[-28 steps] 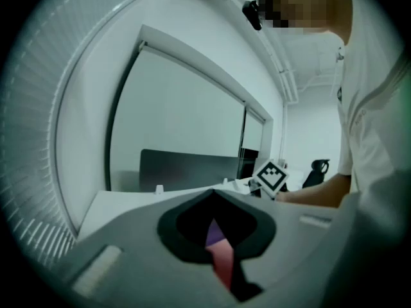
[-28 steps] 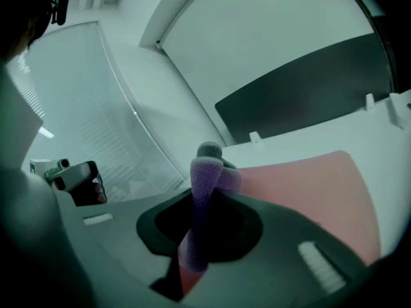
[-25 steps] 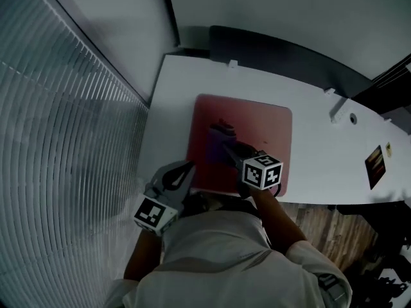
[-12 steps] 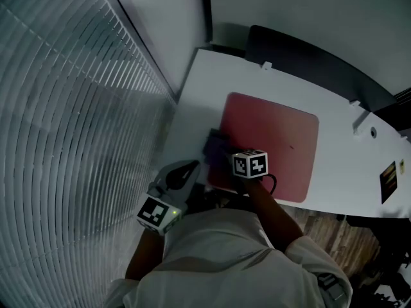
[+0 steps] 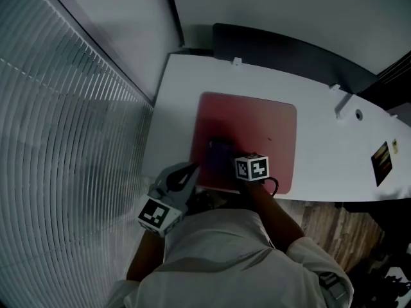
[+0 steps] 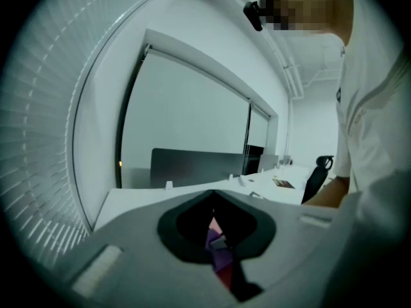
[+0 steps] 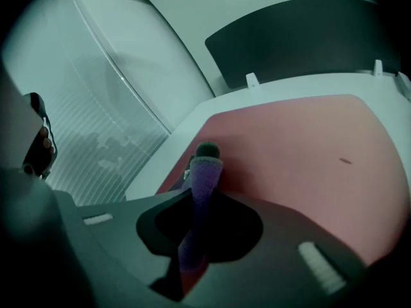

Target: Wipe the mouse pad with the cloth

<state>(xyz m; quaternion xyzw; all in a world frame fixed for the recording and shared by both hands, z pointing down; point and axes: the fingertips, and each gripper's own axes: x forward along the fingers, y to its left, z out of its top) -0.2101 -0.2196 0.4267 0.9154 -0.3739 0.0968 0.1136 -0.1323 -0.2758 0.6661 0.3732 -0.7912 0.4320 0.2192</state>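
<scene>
You are clenching your right gripper (image 7: pixel 196 191) on the purple cloth (image 7: pixel 205 169). In the right gripper view its jaws are pinching a fold of the cloth, and the bunched end is sticking up past the tips. The cloth is lying on the near left part of the red mouse pad (image 5: pixel 257 124), close to the pad's left edge, and it is touching the pad's surface there. In the head view, the marker cube (image 5: pixel 252 167) on that gripper is sitting over the pad's front edge.

The mouse pad is lying flat on the white bench (image 5: pixel 321 127), toward the bench's left end. A small dark speck (image 7: pixel 345 160) is showing on the pad's bare right part.

You are holding your left gripper (image 6: pixel 212 195) by the bench's front left corner, near the pad's left edge and apart from the cloth. Its jaws are resting together with nothing gripped. Through the thin slit between them, only a sliver of purple and red beyond is showing.

Slatted blinds (image 5: pixel 64 120) are running along your left side, and a dark panel (image 5: pixel 282 50) is standing behind the bench.
</scene>
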